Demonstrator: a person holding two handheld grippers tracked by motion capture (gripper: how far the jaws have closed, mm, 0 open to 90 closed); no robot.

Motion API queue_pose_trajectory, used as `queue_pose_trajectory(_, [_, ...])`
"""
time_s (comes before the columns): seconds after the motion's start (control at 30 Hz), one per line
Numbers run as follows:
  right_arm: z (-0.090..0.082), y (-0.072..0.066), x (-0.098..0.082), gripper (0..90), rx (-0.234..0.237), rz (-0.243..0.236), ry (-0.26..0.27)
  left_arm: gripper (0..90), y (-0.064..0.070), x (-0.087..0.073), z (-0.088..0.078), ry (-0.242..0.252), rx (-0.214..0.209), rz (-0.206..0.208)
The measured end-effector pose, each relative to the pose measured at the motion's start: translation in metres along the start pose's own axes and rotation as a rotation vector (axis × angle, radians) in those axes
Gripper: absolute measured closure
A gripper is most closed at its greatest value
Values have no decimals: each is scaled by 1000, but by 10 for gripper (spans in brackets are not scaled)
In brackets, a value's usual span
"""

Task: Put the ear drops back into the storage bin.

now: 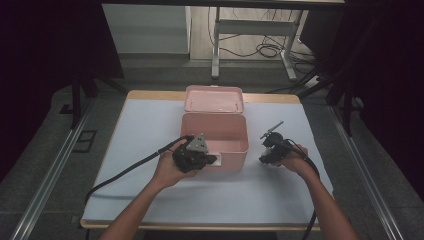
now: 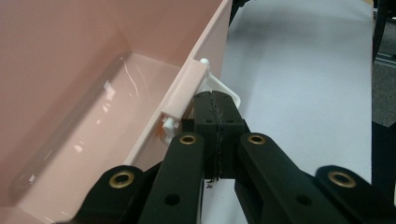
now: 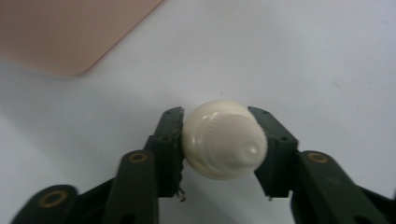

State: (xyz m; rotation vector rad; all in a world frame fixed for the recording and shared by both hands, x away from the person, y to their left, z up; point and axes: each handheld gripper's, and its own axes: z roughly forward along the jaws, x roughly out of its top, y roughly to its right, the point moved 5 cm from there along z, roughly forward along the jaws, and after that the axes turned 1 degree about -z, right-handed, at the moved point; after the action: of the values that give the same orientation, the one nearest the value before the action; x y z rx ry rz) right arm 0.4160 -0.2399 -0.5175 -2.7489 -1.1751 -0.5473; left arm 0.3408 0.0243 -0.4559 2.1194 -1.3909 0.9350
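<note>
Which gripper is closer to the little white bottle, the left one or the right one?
Right. The right gripper has the white bottle between its jaws, on the table beside the pink box. The left gripper is shut at the box's front latch, across the box.

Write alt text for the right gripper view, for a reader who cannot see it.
A small cream-white bottle, seen cap-end on, sits between the two black jaws of the right gripper, whose pads press on its sides. Beneath it lies a white table cover, and a rounded corner of the pink box shows at upper left.

white bottle (image 3: pixel 224 139) body hidden behind cap
</note>
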Motion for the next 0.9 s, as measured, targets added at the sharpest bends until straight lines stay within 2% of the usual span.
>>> queue_pose_trajectory(0.1, [0, 0, 1, 602, 2, 10, -12, 900, 0, 0, 0, 0, 0, 0])
queue_pose_trajectory(0.2, [-2, -1, 2, 604, 0, -5, -37, 900, 0, 0, 0, 1, 0, 0])
queue_pose_trajectory(0.3, [-9, -1, 7, 605, 4, -14, -30, 900, 0, 0, 0, 1, -1, 1])
queue_pose_trajectory(0.53, [-45, -2, 29, 605, 3, -32, 45, 900, 0, 0, 1, 7, -1, -4])
queue_pose_trajectory(0.7, [-76, -3, 53, 605, 3, -51, 122, 900, 0, 1, 0, 4, -3, -7])
queue_pose_trajectory(0.87, [-95, -8, 72, 605, 9, -66, 167, 900, -1, 0, 0, -8, -2, 6])
queue_pose_trajectory(0.9, [-97, -9, 75, 605, 12, -71, 174, 900, 0, 1, 0, 1, -4, -4])
